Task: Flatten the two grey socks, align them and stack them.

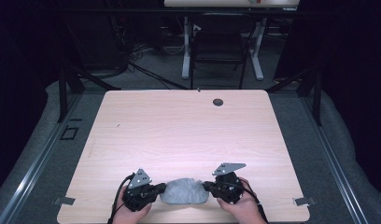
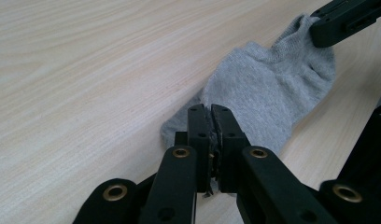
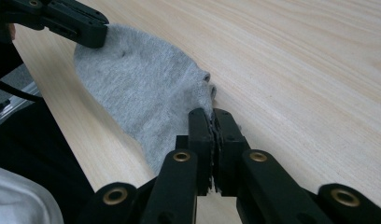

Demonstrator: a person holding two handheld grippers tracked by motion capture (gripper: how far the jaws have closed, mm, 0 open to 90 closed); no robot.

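Note:
A grey ankle sock (image 1: 183,191) lies flat near the front edge of the wooden table (image 1: 179,126), between both grippers. My left gripper (image 1: 163,187) is shut on the sock's left end; in the left gripper view its jaws pinch the sock (image 2: 268,93) at its near edge, my left gripper (image 2: 210,114) level with the table. My right gripper (image 1: 205,185) is shut on the sock's right end; in the right gripper view the sock (image 3: 142,88) stretches away from my right gripper (image 3: 211,119) toward the other gripper at the top left.
A small dark round grommet (image 1: 218,101) sits near the table's far edge. Beyond the table stand a chair (image 1: 219,46) and the white legs of another desk. Grey floor surrounds the table.

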